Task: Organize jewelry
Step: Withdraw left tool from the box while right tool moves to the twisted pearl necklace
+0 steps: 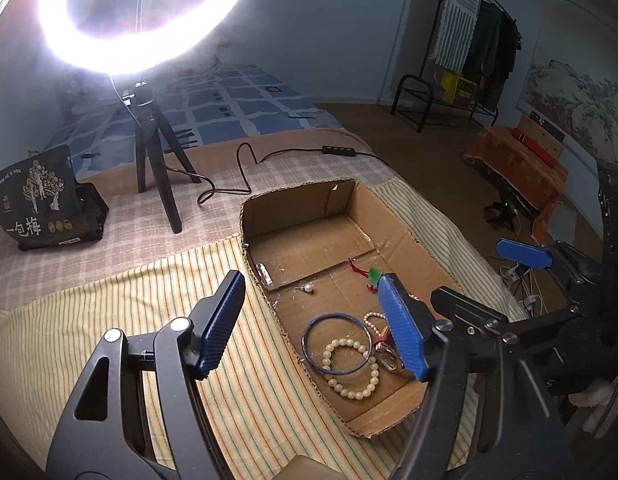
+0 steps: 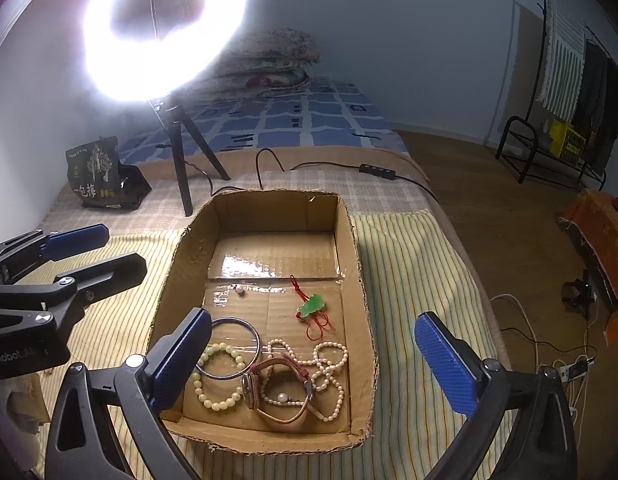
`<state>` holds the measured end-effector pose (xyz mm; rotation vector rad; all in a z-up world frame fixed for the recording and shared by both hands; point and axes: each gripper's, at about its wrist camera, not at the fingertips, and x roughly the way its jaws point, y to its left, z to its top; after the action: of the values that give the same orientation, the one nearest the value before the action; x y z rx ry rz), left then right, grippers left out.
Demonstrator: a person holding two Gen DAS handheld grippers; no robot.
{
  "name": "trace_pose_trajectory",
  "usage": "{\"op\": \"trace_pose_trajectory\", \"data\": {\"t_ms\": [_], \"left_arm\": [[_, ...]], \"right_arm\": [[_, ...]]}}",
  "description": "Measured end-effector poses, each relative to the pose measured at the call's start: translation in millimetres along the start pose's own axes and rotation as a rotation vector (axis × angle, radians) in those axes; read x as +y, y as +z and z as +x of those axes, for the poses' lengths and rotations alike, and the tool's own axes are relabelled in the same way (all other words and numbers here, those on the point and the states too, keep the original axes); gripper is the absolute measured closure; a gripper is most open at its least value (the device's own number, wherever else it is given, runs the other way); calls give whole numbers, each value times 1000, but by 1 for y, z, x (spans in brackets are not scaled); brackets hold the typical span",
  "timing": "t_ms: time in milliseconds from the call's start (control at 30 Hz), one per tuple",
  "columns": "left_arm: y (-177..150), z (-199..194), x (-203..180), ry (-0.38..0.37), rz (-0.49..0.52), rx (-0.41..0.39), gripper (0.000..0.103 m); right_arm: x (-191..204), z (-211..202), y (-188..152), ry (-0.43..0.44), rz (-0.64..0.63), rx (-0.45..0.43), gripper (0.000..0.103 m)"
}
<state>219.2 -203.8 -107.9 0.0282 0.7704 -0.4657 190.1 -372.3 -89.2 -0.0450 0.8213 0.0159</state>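
Both grippers point(image 1: 313, 320) point(image 2: 313, 364) wide apart, empty.

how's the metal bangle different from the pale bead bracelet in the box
The thin, smooth silver-blue metal bangle is one rigid, continuous hoop; the pale cream bead bracelet is a string of separate round beads. The bangle makes the wider, truer circle, while the bead bracelet's loop is smaller and slightly uneven. The bangle lies farther into the box, the bead bracelet nearer the front wall. Both lie flat on the floor of the open brown cardboard box, overlapping each other.

beaded bracelet point(image 2: 217, 376), bangle point(image 2: 232, 349), watch point(image 2: 277, 392) in cardboard box point(image 2: 365, 280)
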Motion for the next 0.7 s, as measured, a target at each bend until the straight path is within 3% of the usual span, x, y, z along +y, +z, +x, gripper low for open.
{"op": "trace_pose_trajectory", "data": {"t_ms": [700], "left_arm": [[-17,-70,64,90,-69,-34,32]], "right_arm": [[52,-32,2,58,-30,-40,0]]}}
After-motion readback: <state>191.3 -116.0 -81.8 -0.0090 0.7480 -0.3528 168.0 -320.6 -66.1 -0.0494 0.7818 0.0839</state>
